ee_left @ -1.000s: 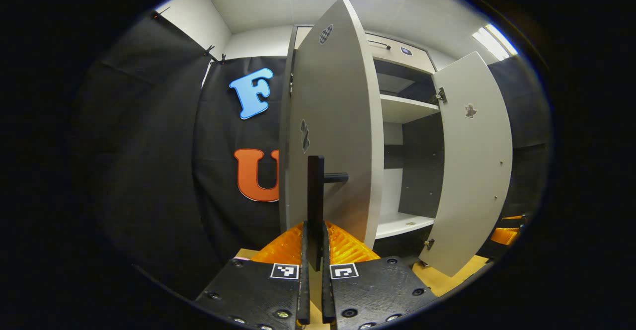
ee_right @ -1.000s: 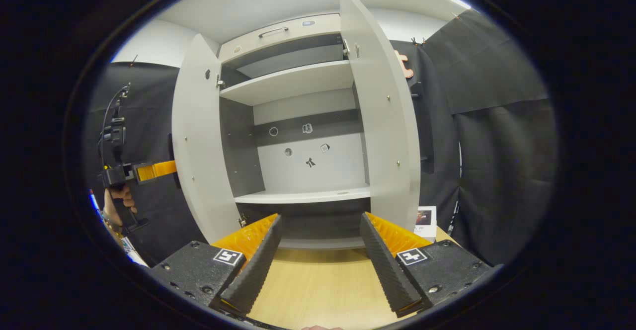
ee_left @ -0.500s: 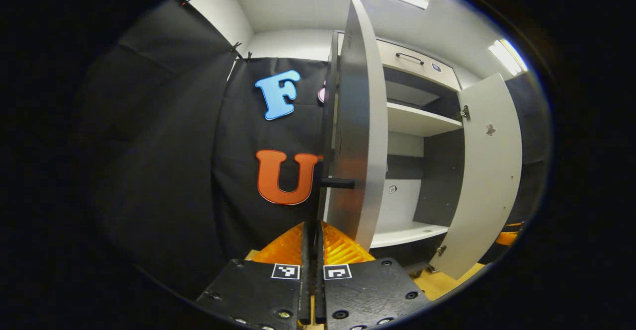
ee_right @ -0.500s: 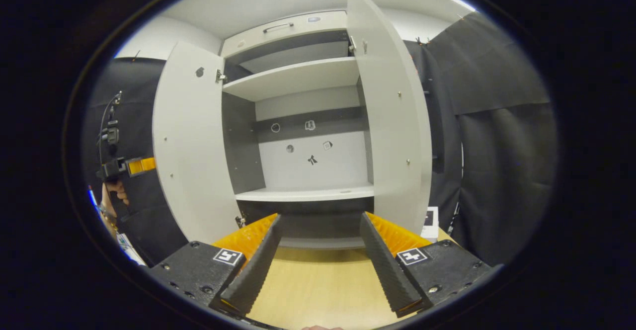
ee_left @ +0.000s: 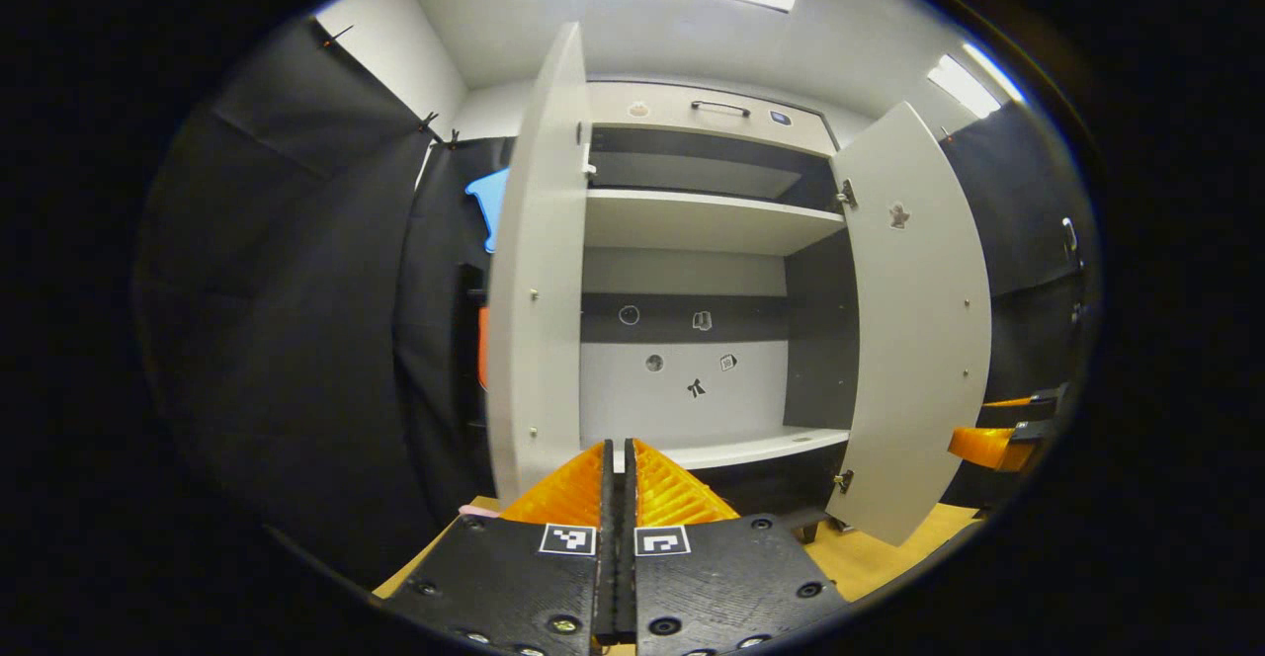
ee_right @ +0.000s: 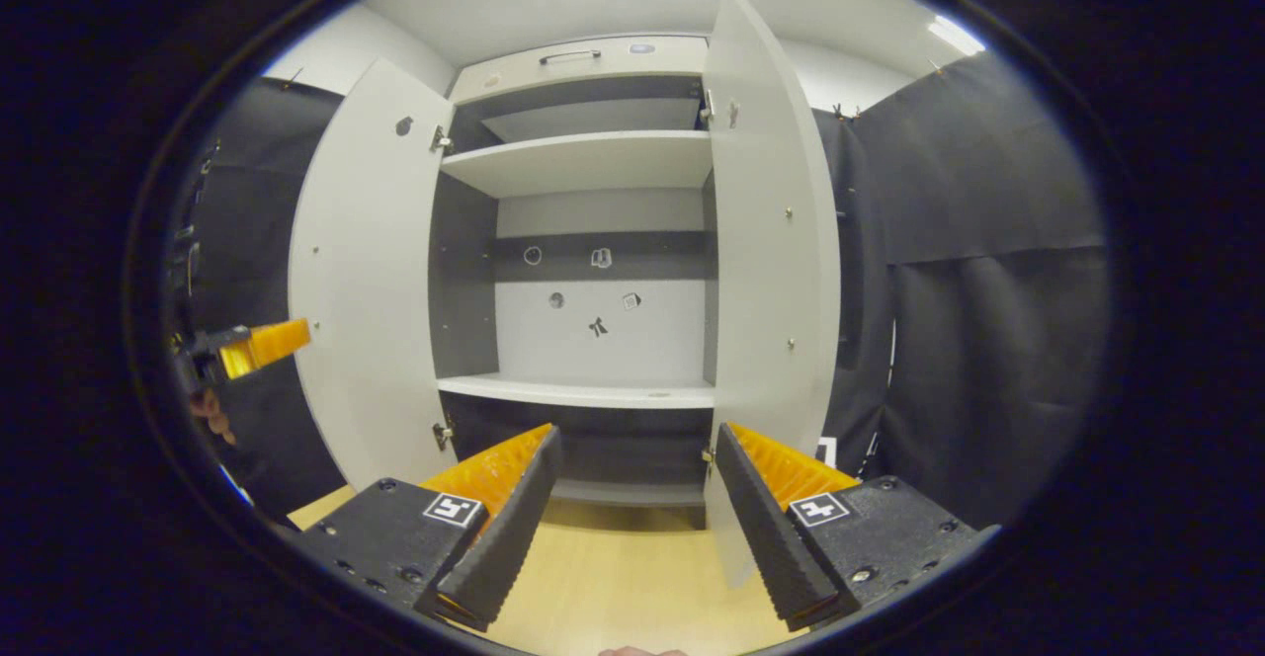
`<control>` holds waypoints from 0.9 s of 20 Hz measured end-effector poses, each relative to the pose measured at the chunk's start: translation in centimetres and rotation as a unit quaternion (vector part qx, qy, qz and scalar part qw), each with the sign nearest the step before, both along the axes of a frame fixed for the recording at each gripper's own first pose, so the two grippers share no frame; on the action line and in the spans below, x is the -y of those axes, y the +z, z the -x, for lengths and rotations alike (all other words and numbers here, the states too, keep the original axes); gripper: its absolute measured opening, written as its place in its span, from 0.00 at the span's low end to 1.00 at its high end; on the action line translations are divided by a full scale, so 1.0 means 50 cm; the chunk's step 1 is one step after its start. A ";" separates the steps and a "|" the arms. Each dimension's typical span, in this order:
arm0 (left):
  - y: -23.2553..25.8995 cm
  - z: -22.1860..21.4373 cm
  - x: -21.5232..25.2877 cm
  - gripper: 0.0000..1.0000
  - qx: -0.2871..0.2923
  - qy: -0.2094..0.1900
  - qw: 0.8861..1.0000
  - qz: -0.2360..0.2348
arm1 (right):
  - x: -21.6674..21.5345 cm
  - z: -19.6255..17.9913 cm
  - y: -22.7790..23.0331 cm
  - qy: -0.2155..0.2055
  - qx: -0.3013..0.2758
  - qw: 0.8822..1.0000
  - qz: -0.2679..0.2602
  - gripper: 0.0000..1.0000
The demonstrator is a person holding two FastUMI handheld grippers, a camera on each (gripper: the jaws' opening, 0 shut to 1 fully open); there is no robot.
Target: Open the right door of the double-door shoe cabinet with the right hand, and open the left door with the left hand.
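Shoe cabinet [ee_right: 593, 330] stands on the wooden worktop [ee_right: 632, 587] straight ahead of both grippers, its two doors swung wide open.

The left door [ee_right: 366, 281] and the right door [ee_right: 771, 241] each hang outward on their hinges, baring two shelves: an upper shelf [ee_right: 583, 157] and a lower shelf [ee_right: 583, 391], both bare. Five small stickers [ee_right: 593, 286] dot the back panel. A drawer front with one handle [ee_right: 570, 55] tops the cabinet. In the left gripper view the left gripper [ee_left: 620, 498] has its fingers pressed together on nothing, pointing at the gap between the doors. In the right gripper view the right gripper [ee_right: 632, 508] holds its fingers wide apart, free of the doors.
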State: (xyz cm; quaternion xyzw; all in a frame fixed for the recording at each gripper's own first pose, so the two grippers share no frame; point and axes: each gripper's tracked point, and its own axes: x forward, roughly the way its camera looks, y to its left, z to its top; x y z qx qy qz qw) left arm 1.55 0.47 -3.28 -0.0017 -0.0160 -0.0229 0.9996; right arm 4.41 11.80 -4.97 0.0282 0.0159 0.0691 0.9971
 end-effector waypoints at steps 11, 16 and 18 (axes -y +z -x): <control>-0.108 -0.004 0.059 0.97 -0.047 0.003 0.998 0.045 | 0.046 0.031 -0.021 -0.018 -0.003 1.000 -0.014 0.98; -0.099 0.006 0.054 0.95 -0.040 0.013 0.998 0.047 | 0.050 0.037 -0.016 -0.015 0.005 1.000 -0.019 0.98; -0.089 0.012 0.056 0.95 -0.032 0.014 0.998 0.043 | 0.048 0.039 -0.017 -0.012 0.006 1.000 -0.023 0.98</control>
